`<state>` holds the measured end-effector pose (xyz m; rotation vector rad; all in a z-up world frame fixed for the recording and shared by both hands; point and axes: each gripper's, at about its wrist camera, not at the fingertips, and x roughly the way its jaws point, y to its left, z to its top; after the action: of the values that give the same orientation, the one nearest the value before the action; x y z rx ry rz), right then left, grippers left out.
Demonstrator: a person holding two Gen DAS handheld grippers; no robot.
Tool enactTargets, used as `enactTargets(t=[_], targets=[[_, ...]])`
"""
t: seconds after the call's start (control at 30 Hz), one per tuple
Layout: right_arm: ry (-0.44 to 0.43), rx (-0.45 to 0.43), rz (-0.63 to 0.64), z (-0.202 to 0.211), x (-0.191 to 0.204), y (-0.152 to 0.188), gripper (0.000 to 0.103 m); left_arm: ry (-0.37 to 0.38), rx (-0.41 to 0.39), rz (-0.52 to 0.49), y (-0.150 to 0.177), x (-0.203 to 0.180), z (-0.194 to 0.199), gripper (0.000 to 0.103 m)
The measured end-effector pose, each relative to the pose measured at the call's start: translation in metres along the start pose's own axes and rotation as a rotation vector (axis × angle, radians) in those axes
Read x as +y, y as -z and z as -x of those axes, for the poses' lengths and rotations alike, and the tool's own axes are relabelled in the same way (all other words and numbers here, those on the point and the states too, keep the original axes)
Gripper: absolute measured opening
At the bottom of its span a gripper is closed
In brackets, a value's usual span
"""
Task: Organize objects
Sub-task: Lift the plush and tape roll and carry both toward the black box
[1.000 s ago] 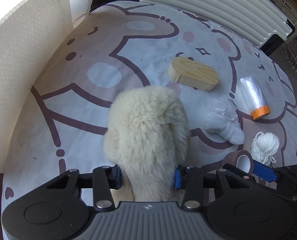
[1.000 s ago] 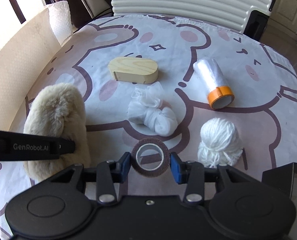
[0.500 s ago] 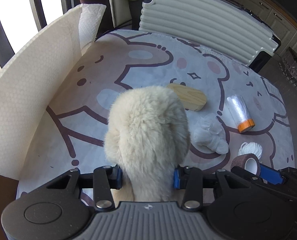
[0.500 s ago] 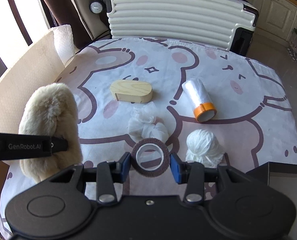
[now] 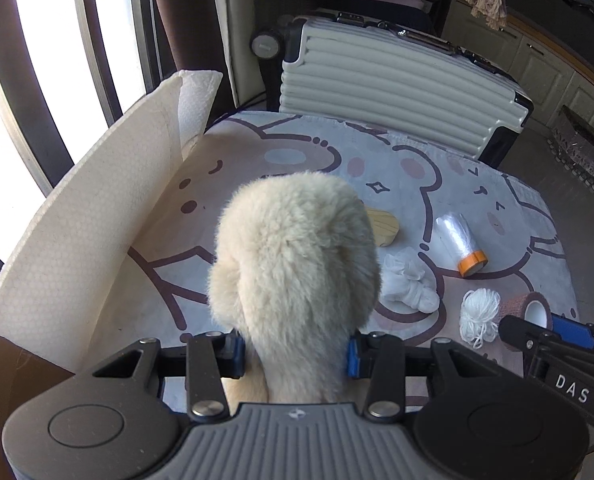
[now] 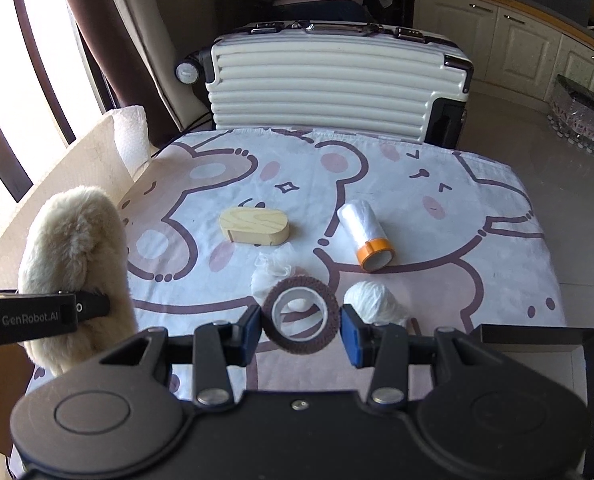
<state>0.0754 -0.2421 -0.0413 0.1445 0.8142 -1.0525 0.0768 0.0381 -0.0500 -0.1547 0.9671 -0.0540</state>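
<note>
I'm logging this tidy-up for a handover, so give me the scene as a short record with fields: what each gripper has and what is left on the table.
left gripper: jaws shut on the fluffy cream pad, held above the table
right gripper: jaws shut on the brown tape roll, held above the table
left on the tablecloth: wooden oval box, plastic film roll with orange end, white mesh bundle, white yarn ball
behind the table: white suitcase
near right corner: dark open box
</note>
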Motion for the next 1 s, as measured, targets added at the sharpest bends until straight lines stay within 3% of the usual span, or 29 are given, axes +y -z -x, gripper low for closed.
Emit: enactTargets(t=[0.6,1.0], targets=[[0.062,-0.100,0.004,0.060,0.004,0.005,0.043,-0.020,-0.137,-0.039,0.017,0.006,0.066,0.044],[0.091,-0.140,0.024,0.078,0.005,0.006,0.043,-0.047,-0.196,-0.040,0.022,0.007,0.088,0.044]])
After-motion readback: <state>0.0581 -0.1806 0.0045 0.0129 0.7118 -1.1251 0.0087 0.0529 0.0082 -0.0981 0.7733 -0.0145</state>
